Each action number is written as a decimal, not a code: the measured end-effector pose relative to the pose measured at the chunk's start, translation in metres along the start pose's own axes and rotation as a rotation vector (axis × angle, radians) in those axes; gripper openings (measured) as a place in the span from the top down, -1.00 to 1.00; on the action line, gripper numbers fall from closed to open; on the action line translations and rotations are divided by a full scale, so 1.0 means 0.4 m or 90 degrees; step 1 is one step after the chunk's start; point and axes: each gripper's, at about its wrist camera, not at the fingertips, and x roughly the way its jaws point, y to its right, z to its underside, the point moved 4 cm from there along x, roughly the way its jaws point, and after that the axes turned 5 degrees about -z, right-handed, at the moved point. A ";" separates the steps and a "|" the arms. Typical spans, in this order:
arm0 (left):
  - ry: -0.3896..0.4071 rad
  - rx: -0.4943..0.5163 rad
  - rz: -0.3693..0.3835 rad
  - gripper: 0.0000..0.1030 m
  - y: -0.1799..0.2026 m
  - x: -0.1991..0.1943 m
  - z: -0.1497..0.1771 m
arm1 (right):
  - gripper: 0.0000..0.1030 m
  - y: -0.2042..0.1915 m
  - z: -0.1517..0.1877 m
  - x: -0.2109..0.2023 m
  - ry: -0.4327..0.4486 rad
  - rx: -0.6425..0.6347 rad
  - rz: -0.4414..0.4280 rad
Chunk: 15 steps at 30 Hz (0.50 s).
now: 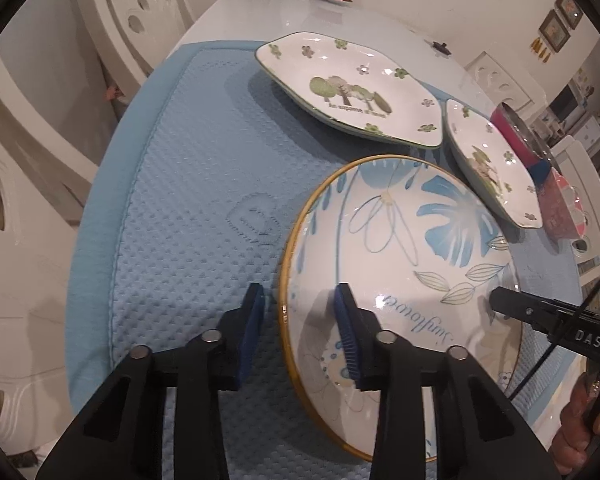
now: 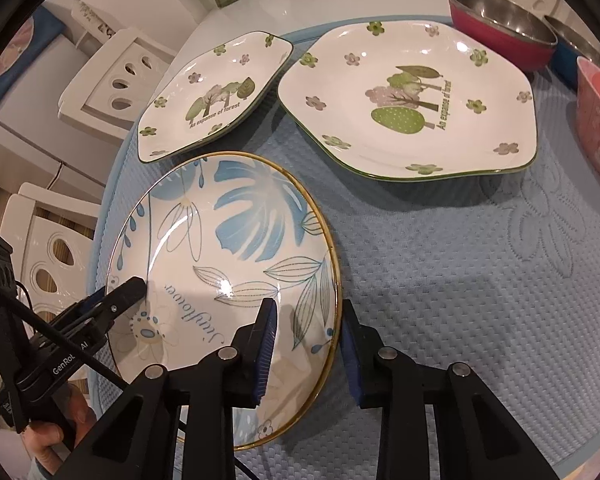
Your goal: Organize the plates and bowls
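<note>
Rim grips on opposite sides looked like the right way to lift the blue leaf plate point(image 1: 396, 264), which lay on the blue mat point(image 1: 188, 208) at the near end of the bench, just in front of the two forest-print plates. The left gripper point(image 1: 300, 336) straddled its left rim, one pad inside the dish and one outside; the right gripper point(image 2: 308, 344) did likewise on the right rim. Both pairs of fingers were narrowed around the rim, though a small gap showed and firm pinching could not be confirmed. Squeezing evenly and raising both hands level together would likely keep the plate from tipping.
</note>
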 end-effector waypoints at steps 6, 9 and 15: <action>0.007 0.000 0.018 0.54 0.006 0.006 -0.006 | 0.45 0.004 0.001 0.007 -0.003 0.003 -0.015; 0.011 0.015 0.014 0.54 0.012 0.003 -0.005 | 0.45 0.001 0.002 0.005 -0.004 -0.009 -0.016; 0.020 0.021 -0.001 0.54 0.003 -0.016 0.007 | 0.45 -0.030 0.008 -0.017 0.006 -0.054 -0.005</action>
